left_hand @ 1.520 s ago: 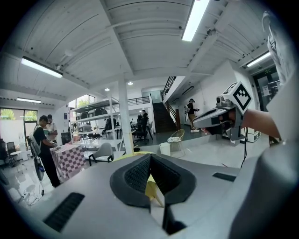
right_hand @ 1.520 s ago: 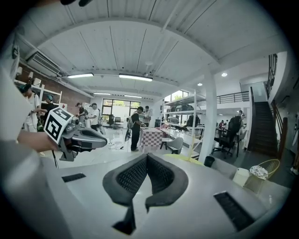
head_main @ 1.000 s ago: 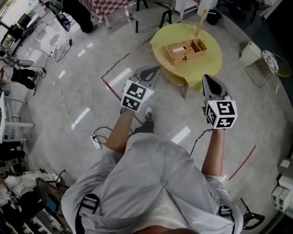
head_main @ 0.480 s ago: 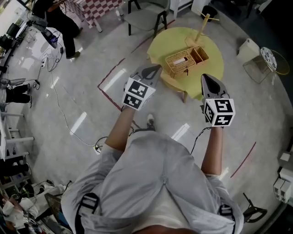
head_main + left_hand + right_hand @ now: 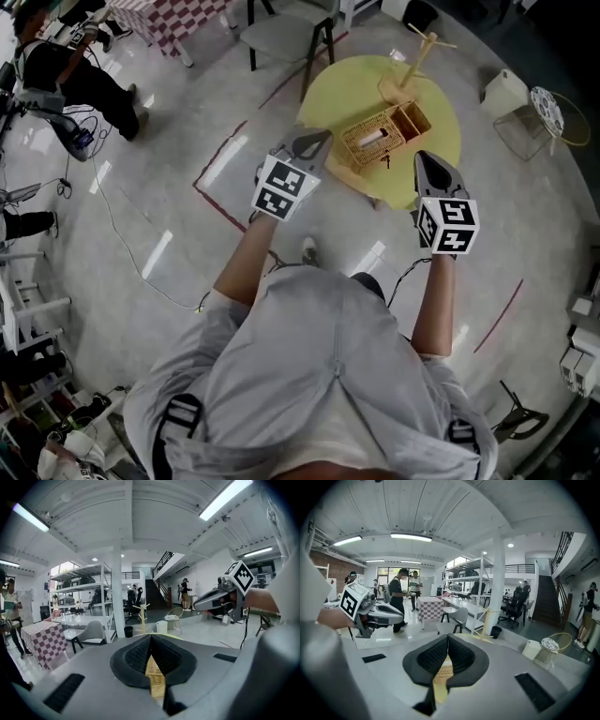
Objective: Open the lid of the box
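lying ahead, the box (image 5: 380,139) seems clear of left tool (image 5: 322,141), right tool (image 5: 423,159), both closed.

Too small in the head view to tell the lid of the box (image 5: 384,139), or to name the pale item (image 5: 373,137) at its middle. Hidden almost wholly in both gripper views, save a thin wicker strip. Covered partly at the near edge of the table (image 5: 347,89) by left gripper (image 5: 313,141) and right gripper (image 5: 427,161).
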Action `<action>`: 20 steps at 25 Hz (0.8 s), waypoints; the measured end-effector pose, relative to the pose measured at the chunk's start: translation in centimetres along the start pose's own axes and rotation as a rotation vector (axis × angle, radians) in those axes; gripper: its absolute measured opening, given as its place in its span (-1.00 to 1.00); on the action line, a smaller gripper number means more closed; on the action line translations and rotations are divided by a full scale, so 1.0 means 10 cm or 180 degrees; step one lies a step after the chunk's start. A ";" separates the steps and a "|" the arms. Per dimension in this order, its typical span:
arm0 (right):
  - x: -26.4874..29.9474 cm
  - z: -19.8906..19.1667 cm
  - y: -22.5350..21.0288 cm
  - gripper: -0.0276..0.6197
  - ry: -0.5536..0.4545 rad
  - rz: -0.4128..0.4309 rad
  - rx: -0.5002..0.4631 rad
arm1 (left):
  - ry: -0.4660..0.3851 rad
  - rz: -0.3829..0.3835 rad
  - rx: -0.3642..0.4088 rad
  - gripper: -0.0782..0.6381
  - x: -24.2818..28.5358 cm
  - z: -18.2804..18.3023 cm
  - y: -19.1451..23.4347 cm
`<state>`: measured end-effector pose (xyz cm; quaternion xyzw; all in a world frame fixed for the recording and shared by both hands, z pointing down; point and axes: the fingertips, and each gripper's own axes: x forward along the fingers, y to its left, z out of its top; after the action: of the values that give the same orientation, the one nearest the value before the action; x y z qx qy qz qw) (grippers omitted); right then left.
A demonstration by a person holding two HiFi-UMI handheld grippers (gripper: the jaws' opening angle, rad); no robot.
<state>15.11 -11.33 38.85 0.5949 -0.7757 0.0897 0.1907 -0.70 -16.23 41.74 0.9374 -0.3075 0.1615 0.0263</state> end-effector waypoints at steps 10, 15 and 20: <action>0.61 -0.46 -0.38 -0.84 0.0468 -0.0080 0.0124 | 0.0156 -0.0072 -0.0183 -0.70 0.63 -0.33 0.33; 0.82 -0.79 -0.50 -0.81 0.0666 0.0097 0.0211 | 0.0332 -0.0044 -0.0364 -0.70 0.93 -0.62 0.31; 1.04 -1.14 -0.50 -0.69 0.0854 0.0258 0.0269 | 0.0511 -0.0024 -0.0480 -0.70 1.05 -0.92 0.27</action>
<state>19.72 -17.78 52.94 0.5533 -0.7621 0.2087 0.2636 3.01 -22.96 53.69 0.9179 -0.3121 0.2124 0.1220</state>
